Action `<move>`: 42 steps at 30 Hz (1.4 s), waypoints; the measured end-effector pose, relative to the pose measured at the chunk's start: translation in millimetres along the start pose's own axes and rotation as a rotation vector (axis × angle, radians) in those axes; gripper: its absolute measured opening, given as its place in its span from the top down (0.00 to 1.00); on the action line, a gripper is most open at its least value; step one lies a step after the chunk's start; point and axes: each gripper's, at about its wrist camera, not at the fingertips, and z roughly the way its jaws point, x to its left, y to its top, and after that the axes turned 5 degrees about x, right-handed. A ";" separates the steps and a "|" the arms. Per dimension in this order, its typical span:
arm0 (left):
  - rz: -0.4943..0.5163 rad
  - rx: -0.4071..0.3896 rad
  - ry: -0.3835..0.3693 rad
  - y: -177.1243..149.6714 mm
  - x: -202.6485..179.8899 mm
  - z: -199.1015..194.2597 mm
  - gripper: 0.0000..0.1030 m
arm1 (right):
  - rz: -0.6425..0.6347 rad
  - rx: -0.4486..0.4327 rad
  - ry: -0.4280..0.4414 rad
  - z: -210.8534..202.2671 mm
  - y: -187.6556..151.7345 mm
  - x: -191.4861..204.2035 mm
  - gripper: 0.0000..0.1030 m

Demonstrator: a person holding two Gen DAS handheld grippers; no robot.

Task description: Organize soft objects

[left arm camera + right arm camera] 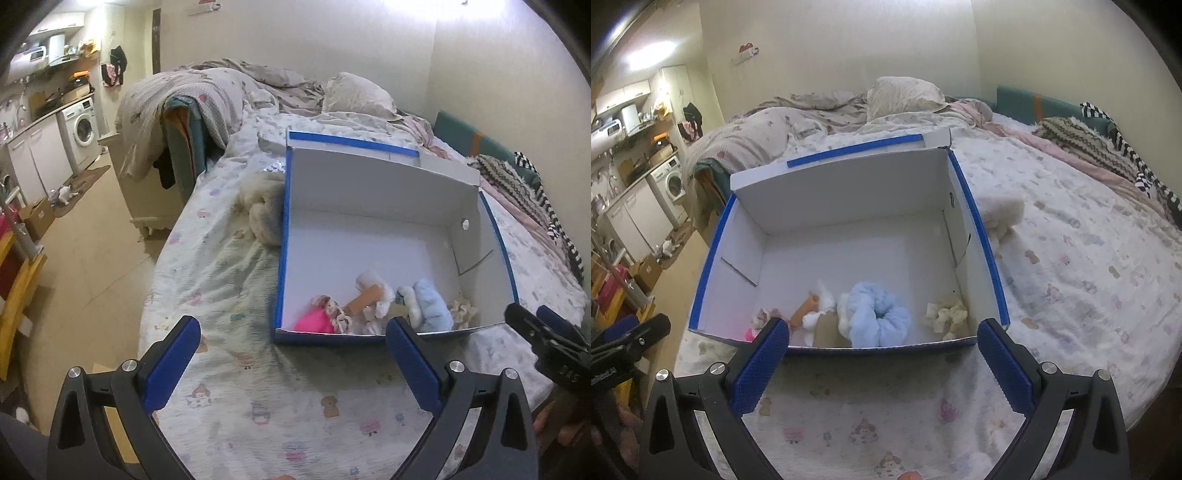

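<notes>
Both my grippers are just hanging wide open, nothing between the fingers. Left gripper (293, 334) has its blue pads spread far apart, tilted downward. Right gripper (882, 336) is the same deal, jaws fully apart, angled down too. They sit side by side, each poking into the other's view.

Both wrist views look down along their tongs, near the shared box (369, 206) on the bed (1071, 258).

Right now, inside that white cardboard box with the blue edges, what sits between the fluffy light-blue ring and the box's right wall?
A small cream ruffled scrunchie, seen in the right wrist view, between the light-blue ring and the box's right wall.
</notes>
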 end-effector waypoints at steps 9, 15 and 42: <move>0.037 0.001 -0.016 -1.5 -7.7 -4.7 0.03 | -0.013 0.006 -0.006 1.1 -1.1 4.3 0.00; 0.037 -0.002 -0.023 -1.1 -8.1 -6.0 0.03 | -0.014 0.006 -0.008 0.5 -0.3 4.4 0.00; 0.042 -0.006 -0.013 -0.6 -9.1 -6.2 0.03 | -0.013 0.004 -0.006 0.0 0.7 4.5 0.00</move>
